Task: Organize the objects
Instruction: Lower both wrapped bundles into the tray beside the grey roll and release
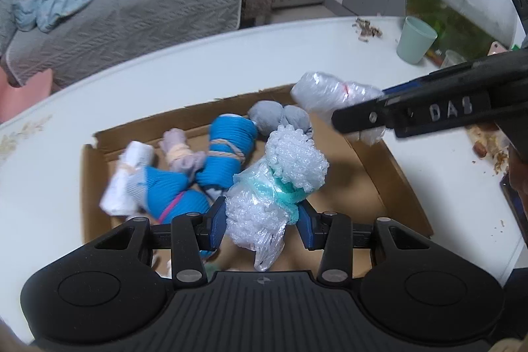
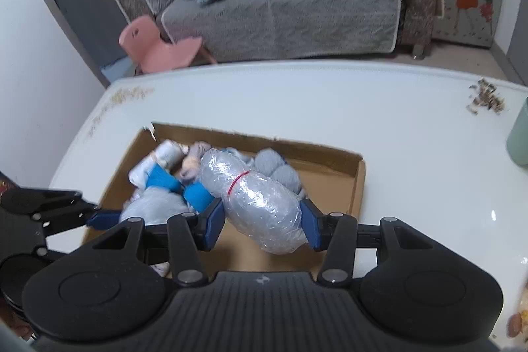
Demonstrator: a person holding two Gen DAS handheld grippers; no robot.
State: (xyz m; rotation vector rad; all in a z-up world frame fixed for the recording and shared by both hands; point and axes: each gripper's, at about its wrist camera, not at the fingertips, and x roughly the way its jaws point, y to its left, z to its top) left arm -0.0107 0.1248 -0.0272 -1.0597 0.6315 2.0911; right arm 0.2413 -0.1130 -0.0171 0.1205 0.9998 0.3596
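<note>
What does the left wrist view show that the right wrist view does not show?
Only left wrist: the round glass fish tank and the bubble-wrap bundle tied with teal plastic seen clearly in the left tongs. Only right wrist: the pink plastic chair. Both: the shallow cardboard box and the clear-wrapped bundle with a red band in the right tongs.

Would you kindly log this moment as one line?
left gripper: shut on bubble-wrap bundle | right gripper: shut on plastic roll | both over box
</note>
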